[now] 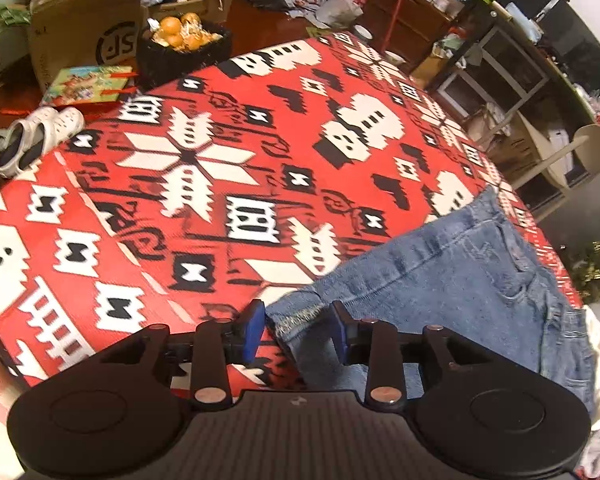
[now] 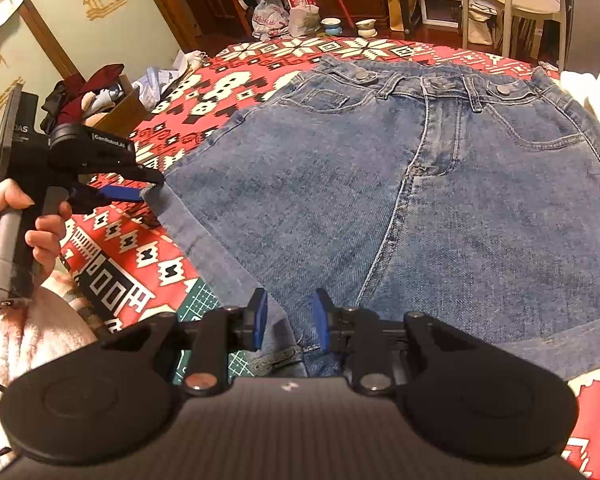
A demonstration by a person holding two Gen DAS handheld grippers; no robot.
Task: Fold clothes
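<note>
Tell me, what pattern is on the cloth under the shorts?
Red cloth with white-and-black geometric motifs; clearest in the left wrist view.

A red, black and white patterned cloth (image 1: 228,184) covers the table. Around it, dark wooden floor (image 1: 260,12) holds cardboard boxes (image 1: 80,36), white clogs (image 1: 36,136) and plastic bags (image 2: 284,18); a pale green wall (image 2: 112,32) bears gold lettering

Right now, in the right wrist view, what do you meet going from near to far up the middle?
Right gripper → denim shorts' hem → fly seam → waistband → red patterned cloth → white cups on the floor
</note>
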